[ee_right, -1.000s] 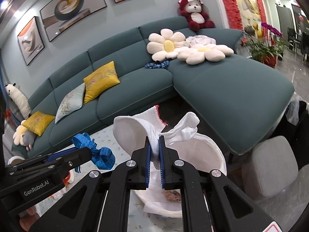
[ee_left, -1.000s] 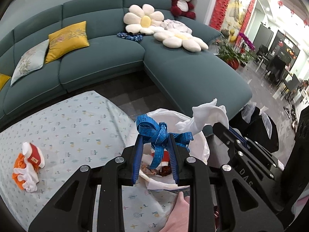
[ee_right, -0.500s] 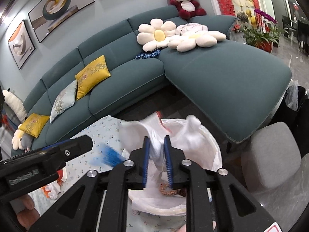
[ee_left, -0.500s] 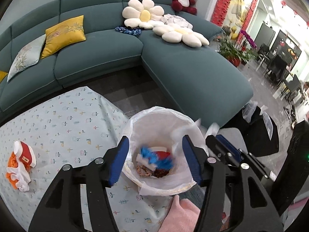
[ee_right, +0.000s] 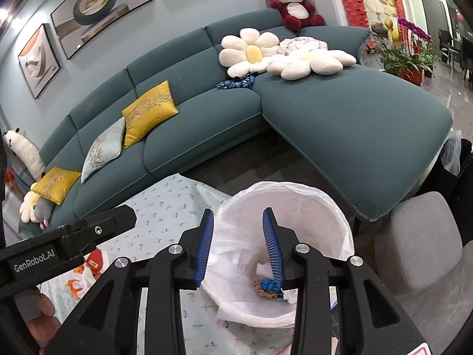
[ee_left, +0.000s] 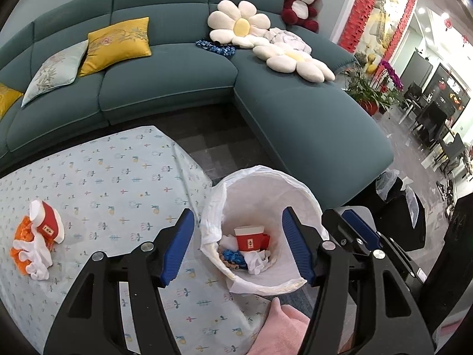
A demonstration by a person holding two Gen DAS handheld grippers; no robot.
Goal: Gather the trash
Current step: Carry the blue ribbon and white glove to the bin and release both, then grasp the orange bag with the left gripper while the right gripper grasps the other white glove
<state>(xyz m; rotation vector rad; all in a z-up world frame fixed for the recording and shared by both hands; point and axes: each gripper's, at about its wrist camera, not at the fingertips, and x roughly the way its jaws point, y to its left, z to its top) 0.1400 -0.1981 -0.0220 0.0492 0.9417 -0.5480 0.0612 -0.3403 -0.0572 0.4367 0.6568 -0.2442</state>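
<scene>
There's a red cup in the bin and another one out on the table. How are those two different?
The red cup in the bin stands upright among the rubbish at the bottom of the white bin liner; the red cup on the table is tipped over. The one in the bin sits beside blue and white scraps, while the one on the table rests on a pile of orange and white scraps. Both are red with a white rim and a small label.

Left gripper [ee_left: 238, 247] jaws opening, empty, over lined bin [ee_left: 267, 177]; red cup [ee_left: 249, 238] inside
</scene>
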